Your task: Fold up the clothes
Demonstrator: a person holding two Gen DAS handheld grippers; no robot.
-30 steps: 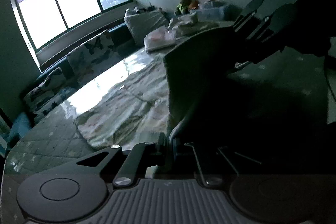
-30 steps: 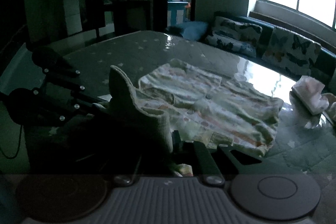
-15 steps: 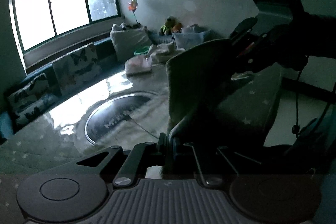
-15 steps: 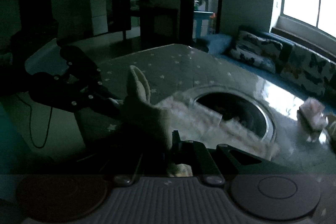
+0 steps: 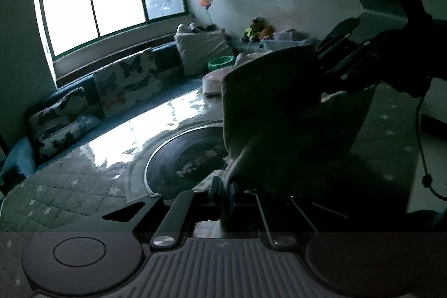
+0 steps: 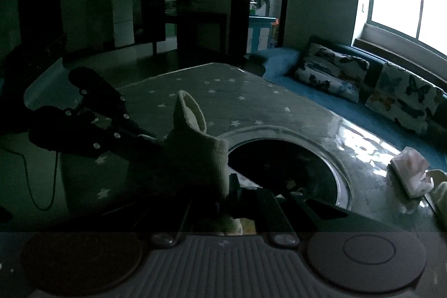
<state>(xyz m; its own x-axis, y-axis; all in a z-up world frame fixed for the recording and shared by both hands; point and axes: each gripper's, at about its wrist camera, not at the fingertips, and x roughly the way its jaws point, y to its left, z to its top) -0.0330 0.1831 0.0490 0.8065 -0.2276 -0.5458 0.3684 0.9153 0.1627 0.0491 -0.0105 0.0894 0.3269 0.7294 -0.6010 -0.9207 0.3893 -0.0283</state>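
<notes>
A pale patterned garment (image 5: 268,91) hangs between my two grippers, lifted off the table. My left gripper (image 5: 223,192) is shut on one edge of it; the cloth rises in front of the lens. My right gripper (image 6: 232,186) is shut on another edge, with a ribbed cuff or collar (image 6: 195,136) standing up before the lens. The right gripper shows in the left wrist view (image 5: 343,52) at the upper right. The left gripper shows in the right wrist view (image 6: 111,127) at the left. The room is dim.
The table has a quilted star-print cover (image 6: 223,91) and a round glass turntable (image 5: 190,155) in the middle. A folded pale cloth (image 6: 410,172) lies at its far edge. A blue sofa with butterfly cushions (image 5: 125,77) runs under the window.
The garment lay spread on the table a second ago. Both grippers have lifted it up, and the round turntable underneath now shows.
</notes>
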